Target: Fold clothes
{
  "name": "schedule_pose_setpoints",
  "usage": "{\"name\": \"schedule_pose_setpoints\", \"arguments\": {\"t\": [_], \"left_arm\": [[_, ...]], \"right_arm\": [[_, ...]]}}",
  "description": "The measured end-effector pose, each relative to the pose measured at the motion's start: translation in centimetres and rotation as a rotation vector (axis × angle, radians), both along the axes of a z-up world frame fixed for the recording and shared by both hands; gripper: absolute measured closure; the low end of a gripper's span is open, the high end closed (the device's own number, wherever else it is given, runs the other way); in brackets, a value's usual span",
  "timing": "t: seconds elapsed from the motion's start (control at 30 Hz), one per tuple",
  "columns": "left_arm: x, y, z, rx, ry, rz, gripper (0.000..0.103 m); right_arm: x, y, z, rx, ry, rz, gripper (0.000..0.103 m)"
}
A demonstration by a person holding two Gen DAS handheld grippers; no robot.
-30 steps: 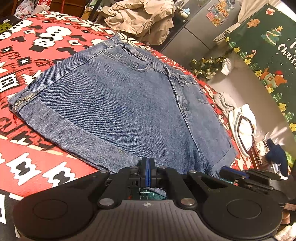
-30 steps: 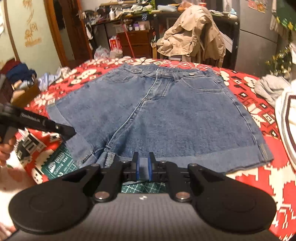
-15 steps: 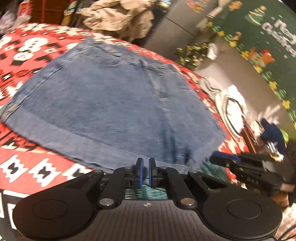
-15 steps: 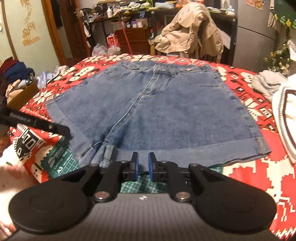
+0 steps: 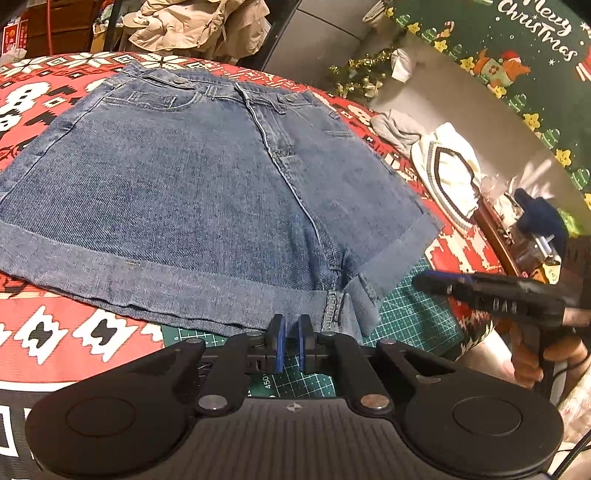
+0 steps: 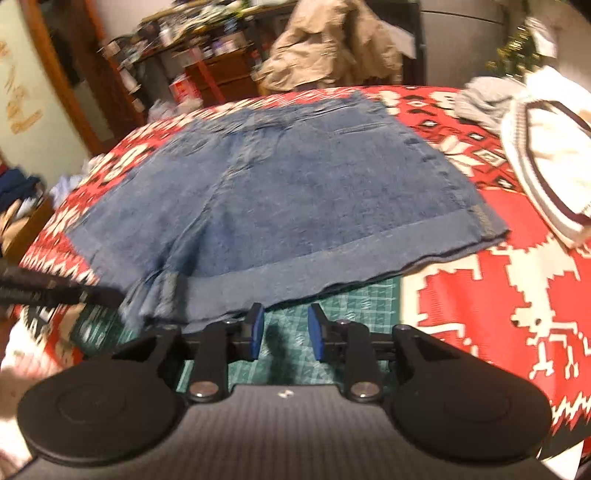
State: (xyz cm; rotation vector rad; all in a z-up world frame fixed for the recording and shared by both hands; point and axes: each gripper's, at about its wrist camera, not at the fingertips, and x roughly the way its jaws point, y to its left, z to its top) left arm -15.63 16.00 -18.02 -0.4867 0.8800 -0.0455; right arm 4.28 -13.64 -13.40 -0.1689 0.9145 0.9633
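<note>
The denim shorts [image 5: 207, 192] lie flat by the table's near edge, just beyond the nearly closed left gripper [image 5: 291, 345] and the right gripper [image 6: 283, 332], whose empty jaws have just been opening.

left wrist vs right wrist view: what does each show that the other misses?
Left wrist only: the green Christmas banner, and the left gripper nearly shut with nothing between its pads.
Right wrist only: the wooden door frame, and the right gripper, jaws just opening, empty.
Both: denim shorts flat on the red patterned cloth, white sweater, beige jacket.
</note>
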Motion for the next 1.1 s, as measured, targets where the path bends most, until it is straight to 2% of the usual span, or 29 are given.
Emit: {"name": "schedule_pose_setpoints", "arguments": {"t": [0.17, 0.33, 0.47, 0.57, 0.73, 0.8, 0.9, 1.03, 1.1], "left_arm": [[-0.2, -0.2, 0.4, 0.015, -0.018, 0.000, 0.098], [0.0, -1.2, 1.6, 0.069, -0.068, -0.022, 0.098], [1.5, -3.5, 3.7, 0.150, -0.133, -0.124, 0.098], [4.1, -6.4, 4.2, 0.215, -0.138, -0.241, 0.098], [8.0, -12.0, 2.5, 0.373, -0.124, -0.423, 0.085], [8.7, -13.4, 1.7, 0.449, -0.115, -0.447, 0.071], [9.3, -14.6, 0.6, 0.529, -0.105, -0.471, 0.068], [9.0, -15.4, 0.2, 0.624, -0.126, -0.513, 0.071], [9.0, -15.5, 0.2, 0.646, -0.126, -0.514, 0.083]], "right_arm": [[2.3, -1.4, -0.5, 0.065, 0.096, -0.131, 0.075], [4.2, -3.7, -1.0, 0.125, 0.167, -0.240, 0.078], [5.1, -4.9, -1.4, 0.158, 0.214, -0.283, 0.079], [5.2, -5.1, -1.3, 0.161, 0.208, -0.295, 0.079], [4.4, -5.3, -0.9, 0.176, 0.185, -0.281, 0.079], [4.0, -5.6, -0.8, 0.173, 0.171, -0.271, 0.079], [3.5, -6.0, -0.5, 0.181, 0.154, -0.260, 0.078], [3.2, -6.5, -0.4, 0.192, 0.143, -0.258, 0.078], [3.3, -6.6, -0.6, 0.200, 0.154, -0.255, 0.078]]}}
